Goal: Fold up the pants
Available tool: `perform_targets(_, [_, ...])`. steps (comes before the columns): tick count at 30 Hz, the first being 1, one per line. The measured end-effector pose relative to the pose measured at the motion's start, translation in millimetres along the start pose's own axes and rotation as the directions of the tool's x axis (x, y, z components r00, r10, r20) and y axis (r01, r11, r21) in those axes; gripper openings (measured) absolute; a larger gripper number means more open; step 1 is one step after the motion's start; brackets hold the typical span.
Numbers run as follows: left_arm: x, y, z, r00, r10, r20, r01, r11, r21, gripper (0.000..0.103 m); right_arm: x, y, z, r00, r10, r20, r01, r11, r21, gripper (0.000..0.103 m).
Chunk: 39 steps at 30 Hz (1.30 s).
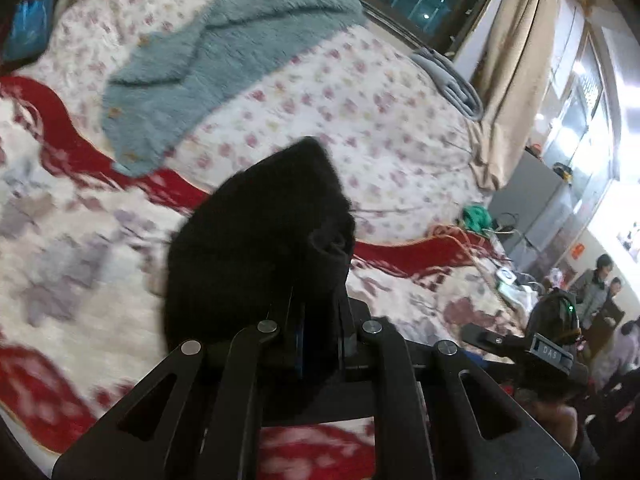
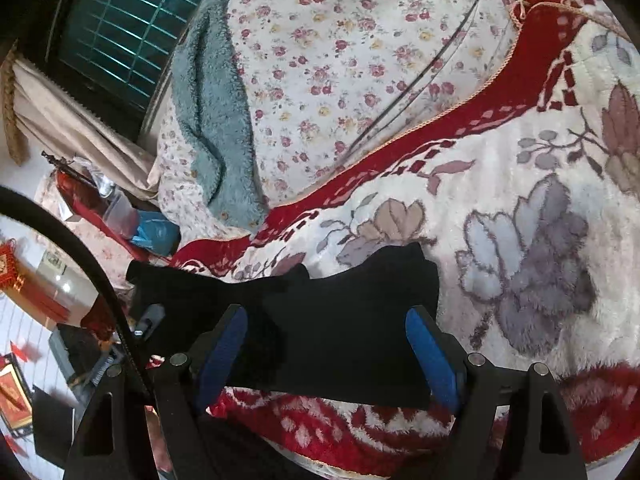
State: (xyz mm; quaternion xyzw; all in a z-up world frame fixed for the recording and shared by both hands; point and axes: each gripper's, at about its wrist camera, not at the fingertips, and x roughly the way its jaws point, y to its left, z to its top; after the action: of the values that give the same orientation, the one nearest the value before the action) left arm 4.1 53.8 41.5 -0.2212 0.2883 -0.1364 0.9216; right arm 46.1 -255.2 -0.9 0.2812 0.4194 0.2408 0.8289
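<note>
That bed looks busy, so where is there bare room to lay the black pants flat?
The widest free patch is the cream blanket with grey flowers, right of the black pants and below its red band. The floral quilt between that band and the teal fleece is open too, apart from a thin dark cord. The fleece side by the window is crowded.

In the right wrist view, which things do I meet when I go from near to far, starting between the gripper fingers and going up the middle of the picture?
Right gripper, jaws open → black pants lying between them → red and white flowered blanket → small-flower quilt.
</note>
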Motion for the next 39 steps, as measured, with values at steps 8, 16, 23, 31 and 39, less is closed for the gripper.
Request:
perform_targets(8, [62.1,-56.3,-32.6,0.993,-0.053,-0.107,0.055,0.998,0.017,0.009,-14.3,-11.9,-1.7,0.992,-0.05,0.119,0.042,0.996,0.076,0.08])
perform_targets(16, [97.7,-78.9,-63.9,0.975,-0.035,-0.22,0.047,0.998,0.051,0.009,-30.4,-23.9,-2.0,0.97,-0.108,0.219,0.074,0.985,0.155,0.081])
perform_targets(23, [103.4,-77.9,-78.2,0.97,-0.036,-0.24,0.055,0.996,0.071,0.009,-13.8,-11.3,8.8,0.979,-0.139,0.147,0.127,0.988,0.086,0.081])
perform_targets(31, [100.1,-89.2,-92.8,0.984,-0.007,-0.176,0.038,0.983,0.177,0.015,44.8,42.4,47.3,0.986,-0.089,-0.143,0.046,0.96,-0.277,0.079])
perform_targets(39, [97.4,-92.8,-98.7,0.99,0.006,-0.142,0.023,0.978,0.208,0.015,61.4,-14.2,63.4,0.958,-0.008,-0.288,-0.005,0.999,-0.045,0.077])
